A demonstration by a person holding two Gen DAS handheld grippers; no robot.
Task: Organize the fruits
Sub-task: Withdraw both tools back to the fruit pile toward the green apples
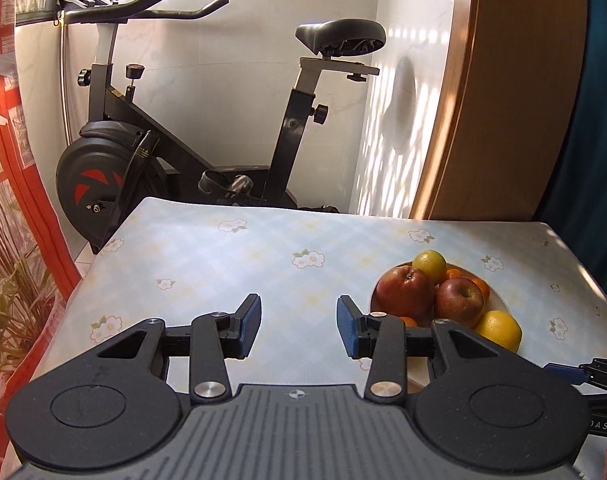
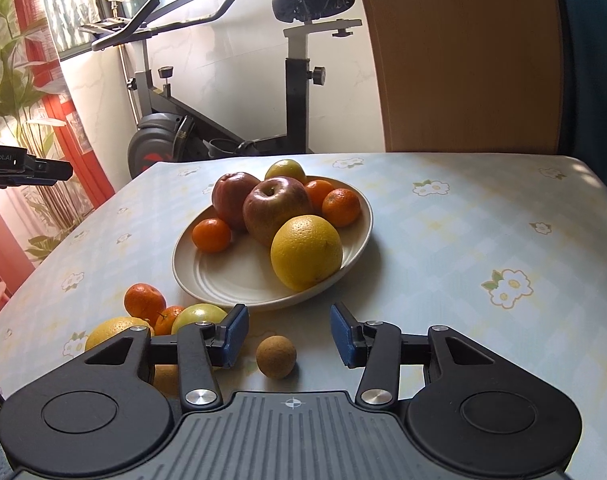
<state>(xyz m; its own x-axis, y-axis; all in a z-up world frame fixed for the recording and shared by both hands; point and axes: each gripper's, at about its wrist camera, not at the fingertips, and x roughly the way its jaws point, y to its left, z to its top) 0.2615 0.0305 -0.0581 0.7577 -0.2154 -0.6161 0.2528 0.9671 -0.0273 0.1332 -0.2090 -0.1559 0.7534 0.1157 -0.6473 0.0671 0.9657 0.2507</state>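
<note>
A cream plate point(image 2: 223, 276) on the floral table holds two red apples point(image 2: 277, 208), a large yellow orange point(image 2: 306, 252), a green-yellow fruit point(image 2: 285, 170) and three mandarins point(image 2: 211, 235). The plate also shows in the left wrist view point(image 1: 499, 300). Loose fruit lies in front of the plate: a mandarin point(image 2: 144, 303), a green-yellow fruit point(image 2: 197, 316), a yellow citrus point(image 2: 111, 330) and a small brown round fruit point(image 2: 276, 357). My right gripper point(image 2: 289, 336) is open and empty, above the brown fruit. My left gripper point(image 1: 299, 328) is open and empty, left of the plate.
An exercise bike point(image 1: 151, 148) stands behind the table's far edge. A wooden panel point(image 2: 463, 56) rises at the back right. A red-framed window and plants point(image 1: 11, 280) are on the left. The other gripper's tip shows at the left edge point(image 2: 27, 168).
</note>
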